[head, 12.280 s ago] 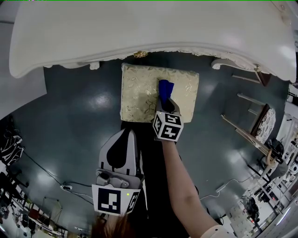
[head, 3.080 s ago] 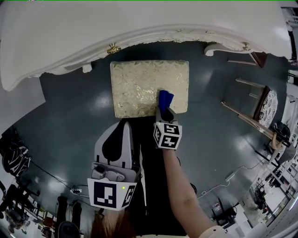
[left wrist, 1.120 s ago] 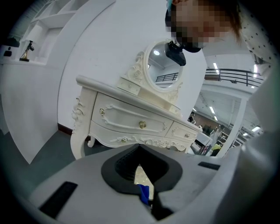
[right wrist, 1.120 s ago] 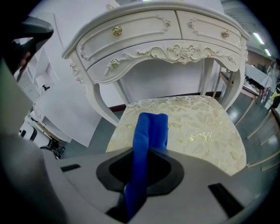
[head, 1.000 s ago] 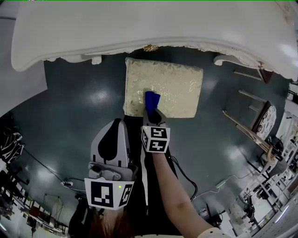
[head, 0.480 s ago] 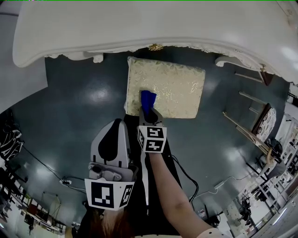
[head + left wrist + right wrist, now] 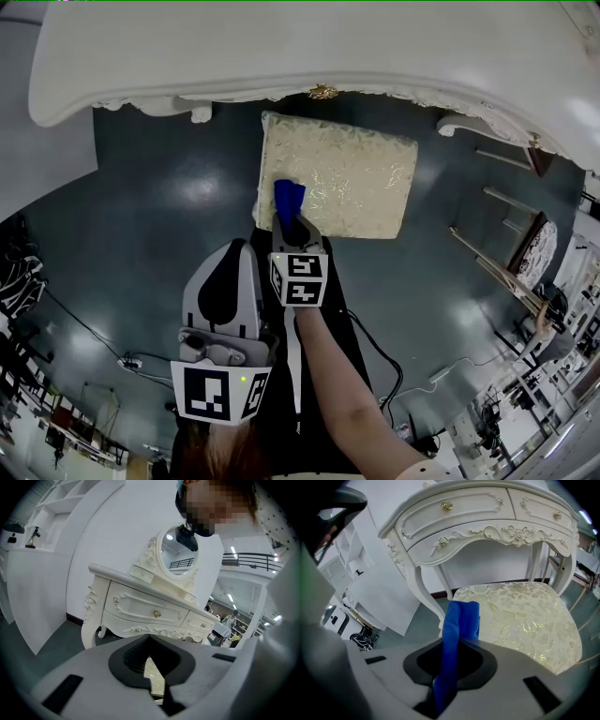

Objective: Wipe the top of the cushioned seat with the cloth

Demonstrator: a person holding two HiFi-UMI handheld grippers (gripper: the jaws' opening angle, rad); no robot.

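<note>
The right gripper (image 7: 294,225) is clamped on the blue cloth (image 7: 287,198), at the seat's (image 7: 356,183) near-left corner. Strokes should overlap, with the cloth pressed flat. The left gripper (image 7: 234,258) is closed and empty.

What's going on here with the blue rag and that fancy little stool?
A person is wiping a cushioned seat using hand-held grippers instead of bare hands. The right gripper has its fingers shut on a blue cloth, whose free end sits at the seat's near left corner. The left gripper is shut, holds nothing, and hangs back over the floor, short of the seat. The seat stands in front of a white dressing table.
</note>
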